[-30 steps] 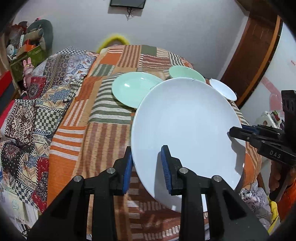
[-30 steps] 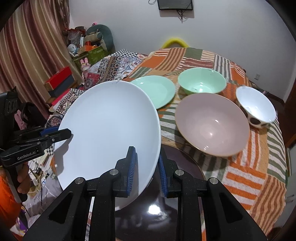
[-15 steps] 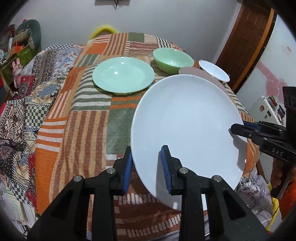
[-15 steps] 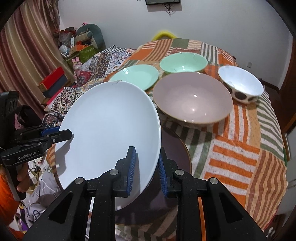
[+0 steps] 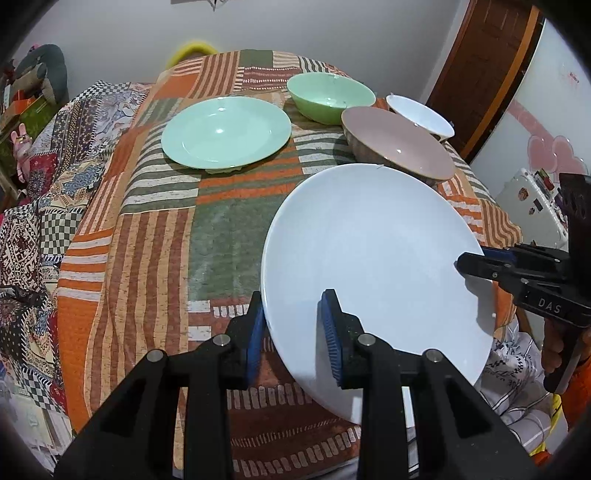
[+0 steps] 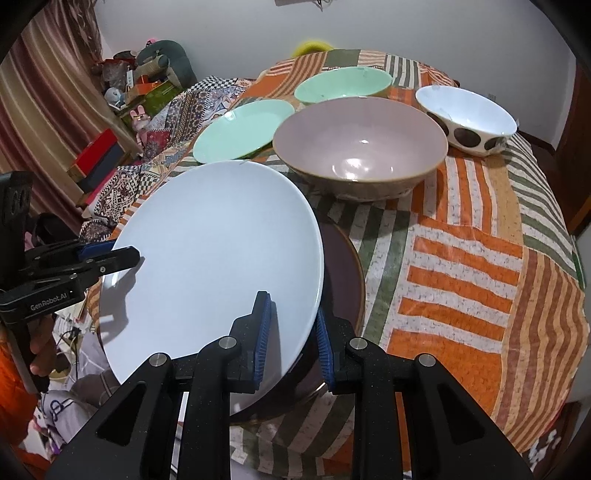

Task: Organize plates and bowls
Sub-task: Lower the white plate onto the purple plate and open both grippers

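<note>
patchwork tablecloth; left tool and right tool both clamped on white plate

A lived-in room of a home is shown. A table is covered with a patchwork cloth of orange, green and brown stripes, and household plates and bowls are set on it. Striped curtains are hung at one side, soft toys and boxes are piled in a corner, and a wooden door is set in a plain white wall
</note>
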{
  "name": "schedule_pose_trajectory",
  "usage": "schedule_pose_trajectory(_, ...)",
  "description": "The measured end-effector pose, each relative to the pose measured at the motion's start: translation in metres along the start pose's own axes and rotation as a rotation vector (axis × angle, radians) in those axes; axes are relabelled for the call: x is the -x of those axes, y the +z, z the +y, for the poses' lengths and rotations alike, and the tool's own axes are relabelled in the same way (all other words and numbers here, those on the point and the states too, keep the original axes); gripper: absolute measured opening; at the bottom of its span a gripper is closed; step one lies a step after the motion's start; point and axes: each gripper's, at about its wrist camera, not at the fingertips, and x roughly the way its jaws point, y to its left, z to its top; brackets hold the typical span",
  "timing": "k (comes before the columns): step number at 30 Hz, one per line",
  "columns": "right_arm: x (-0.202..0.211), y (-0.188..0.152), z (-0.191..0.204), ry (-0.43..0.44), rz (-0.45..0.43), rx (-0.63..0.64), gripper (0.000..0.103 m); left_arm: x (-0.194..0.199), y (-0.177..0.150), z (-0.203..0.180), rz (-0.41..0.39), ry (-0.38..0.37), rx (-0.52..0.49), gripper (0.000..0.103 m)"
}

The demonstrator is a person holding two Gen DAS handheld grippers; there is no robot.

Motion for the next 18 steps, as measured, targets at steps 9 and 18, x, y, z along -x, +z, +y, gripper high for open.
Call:
schedule_pose_trajectory(9, -0.003, -0.004, -0.010, -0.026, 0.026, -0.025, 0.022, -0.022, 0.002, -0.005, 0.049, -0.018, -0.010, 0.030)
schedule_pose_trajectory(18, -0.004, 0.000, -0.010, -0.046, 0.020, -0.008, 0.022, -0.030, 0.005, -0.003, 0.055, -0.022, -0.003, 0.030)
